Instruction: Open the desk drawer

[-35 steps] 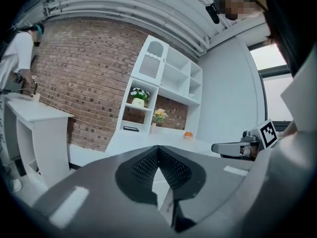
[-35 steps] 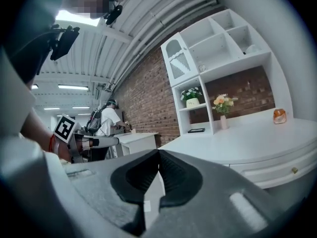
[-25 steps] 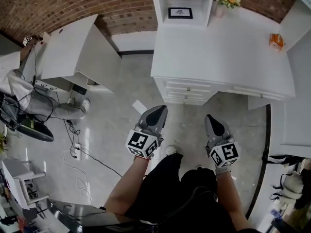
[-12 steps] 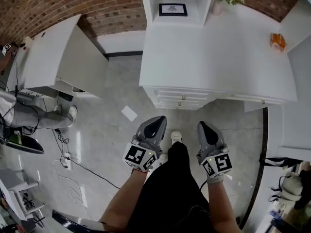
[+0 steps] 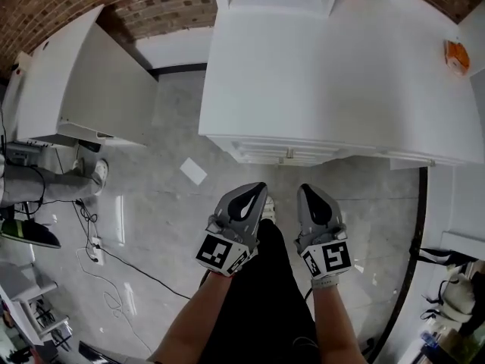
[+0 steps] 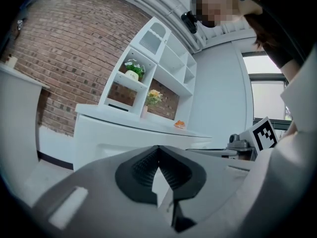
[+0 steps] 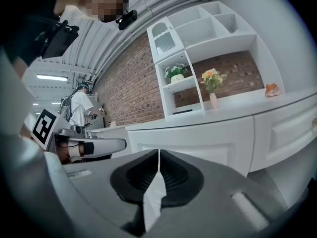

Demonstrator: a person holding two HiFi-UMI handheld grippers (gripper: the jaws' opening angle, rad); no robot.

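A plain white side table (image 5: 83, 74) stands at far left against a red brick wall (image 5: 53, 6) in the head view. A small white slip of paper (image 5: 193, 171) lies near it on the glossy grey floor (image 5: 151, 203). At centre the person holds both tools low over the floor. The grey left gripper (image 5: 256, 188) has its jaws pressed together on nothing. Just beside it, the grey right gripper (image 5: 305, 189) is likewise closed and empty. Each gripper's own view confirms this, the left gripper (image 6: 158, 150) and the right gripper (image 7: 158, 155) both showing ribbed pads that meet at the tips. Ahead of both, near but untouched, the shallow white drawer (image 5: 288, 152) sits flush under the front edge of the broad white desk (image 5: 326, 59), fully shut. A small orange object (image 5: 457, 55) rests on the desktop at far right.
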